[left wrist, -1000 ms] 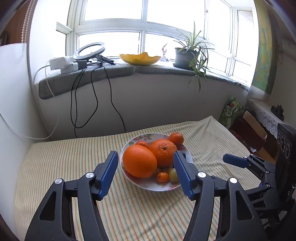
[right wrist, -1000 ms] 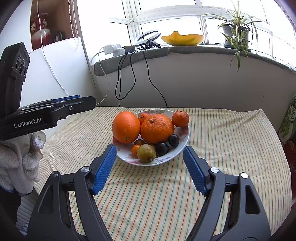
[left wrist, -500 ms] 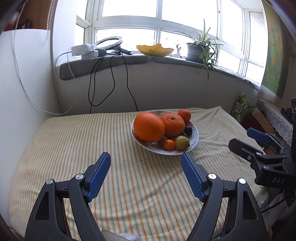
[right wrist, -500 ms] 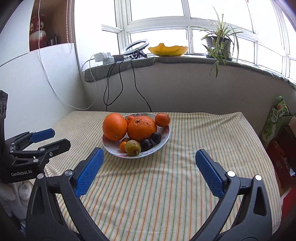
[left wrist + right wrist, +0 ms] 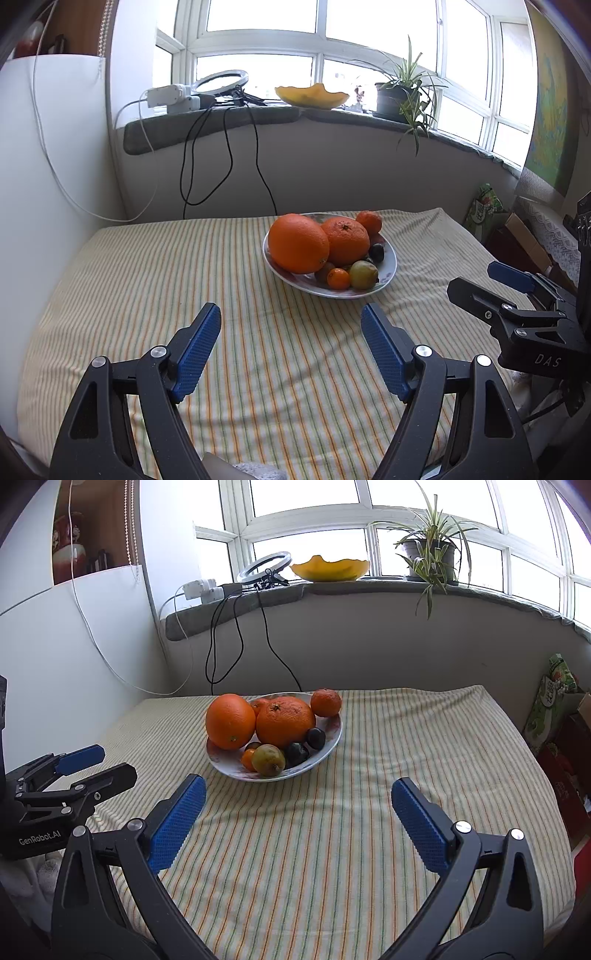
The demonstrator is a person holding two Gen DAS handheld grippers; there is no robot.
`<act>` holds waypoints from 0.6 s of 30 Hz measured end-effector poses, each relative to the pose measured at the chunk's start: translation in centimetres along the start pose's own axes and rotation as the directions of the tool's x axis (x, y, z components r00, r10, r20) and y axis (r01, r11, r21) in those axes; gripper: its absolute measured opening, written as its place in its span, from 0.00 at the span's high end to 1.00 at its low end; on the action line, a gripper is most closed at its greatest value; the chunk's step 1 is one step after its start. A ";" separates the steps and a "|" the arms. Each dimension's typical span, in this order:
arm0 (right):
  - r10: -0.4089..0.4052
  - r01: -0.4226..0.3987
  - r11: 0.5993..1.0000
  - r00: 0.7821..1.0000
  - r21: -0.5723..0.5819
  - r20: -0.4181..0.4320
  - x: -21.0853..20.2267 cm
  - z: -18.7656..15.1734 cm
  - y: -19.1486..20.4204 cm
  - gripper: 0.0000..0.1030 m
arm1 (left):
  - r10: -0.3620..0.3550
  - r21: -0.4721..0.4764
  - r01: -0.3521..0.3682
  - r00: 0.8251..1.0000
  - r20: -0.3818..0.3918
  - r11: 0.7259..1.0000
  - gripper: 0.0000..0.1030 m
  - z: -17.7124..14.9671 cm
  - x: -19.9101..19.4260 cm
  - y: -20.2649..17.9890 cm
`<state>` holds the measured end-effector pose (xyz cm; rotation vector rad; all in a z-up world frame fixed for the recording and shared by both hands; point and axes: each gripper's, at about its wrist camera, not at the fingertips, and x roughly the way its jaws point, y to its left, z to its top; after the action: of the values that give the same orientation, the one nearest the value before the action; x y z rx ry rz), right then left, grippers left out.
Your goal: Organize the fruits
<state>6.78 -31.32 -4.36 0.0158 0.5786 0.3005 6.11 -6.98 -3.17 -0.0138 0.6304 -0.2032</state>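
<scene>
Your fruit sits heaped in one plate on the striped tablecloth, toward the far side of the table, and both claws are empty.

Your left claw and your right claw both stand wide apart with nothing between the blue pads, hanging over bare cloth on the near side of the plate, well clear of it. In the plate, the big smooth orange on the left touches a second, rougher orange at the middle. A smaller tangerine rests on the far right rim. At the front lie a greenish-brown round fruit, two dark plums, and a tiny orange fruit.
</scene>
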 end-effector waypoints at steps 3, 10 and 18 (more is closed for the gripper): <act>0.000 0.000 1.000 1.000 0.001 0.000 0.0 0.0 0.1 0.01 | 0.002 0.001 -0.002 1.000 0.001 1.000 0.24 0.0 -0.1 -0.1; 0.002 -0.002 1.000 1.000 -0.005 -0.001 0.0 0.0 0.2 0.01 | 0.004 0.004 -0.004 1.000 0.006 1.000 0.24 0.0 -0.2 -0.1; -0.001 0.001 1.000 1.000 0.000 -0.001 0.0 0.0 0.0 0.01 | 0.006 0.003 -0.006 1.000 0.008 1.000 0.24 0.0 -0.2 0.0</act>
<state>6.78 -31.32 -4.38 0.0151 0.5795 0.3001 5.91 -6.92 -3.03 -0.0098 0.6219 -0.1981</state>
